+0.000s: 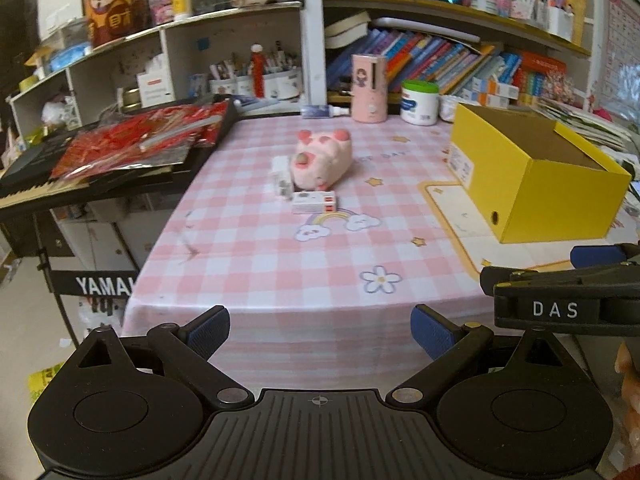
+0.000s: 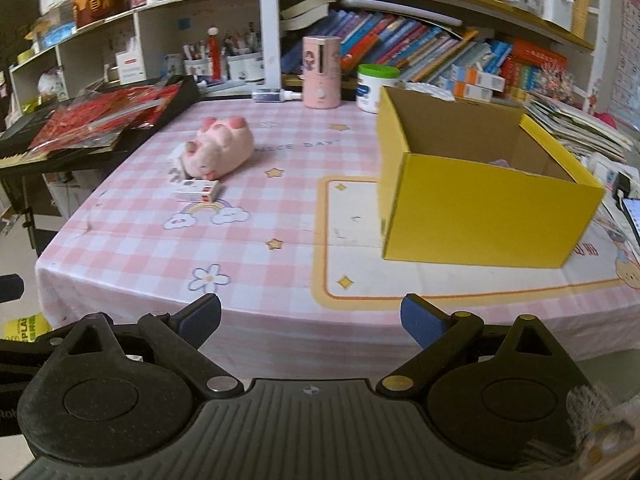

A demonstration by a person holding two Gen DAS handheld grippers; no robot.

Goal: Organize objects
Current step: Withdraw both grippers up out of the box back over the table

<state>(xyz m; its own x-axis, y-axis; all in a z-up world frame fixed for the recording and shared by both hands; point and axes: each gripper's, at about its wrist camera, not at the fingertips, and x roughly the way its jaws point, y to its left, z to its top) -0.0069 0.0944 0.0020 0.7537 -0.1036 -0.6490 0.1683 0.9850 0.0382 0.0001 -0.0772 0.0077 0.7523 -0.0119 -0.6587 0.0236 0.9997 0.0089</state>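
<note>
A pink plush pig [image 1: 320, 158] [image 2: 219, 146] lies mid-table on the pink checked cloth. A small white and red box [image 1: 314, 202] [image 2: 199, 191] lies in front of it, and another small white box [image 1: 282, 176] [image 2: 176, 165] sits at its left. An open yellow cardboard box [image 1: 532, 176] [image 2: 476, 188] stands at the right; something pale shows inside it. My left gripper [image 1: 320, 332] is open and empty at the table's near edge. My right gripper [image 2: 310, 320] is open and empty too, and shows at the left wrist view's right [image 1: 560, 300].
A black keyboard [image 1: 100, 160] covered with red packets [image 2: 100, 116] stands left of the table. A pink cylinder [image 1: 369, 88] [image 2: 321, 72], a white jar [image 1: 419, 102] [image 2: 374, 88] and a small bottle [image 1: 324, 111] [image 2: 276, 96] stand at the back edge, before crowded bookshelves [image 2: 440, 52].
</note>
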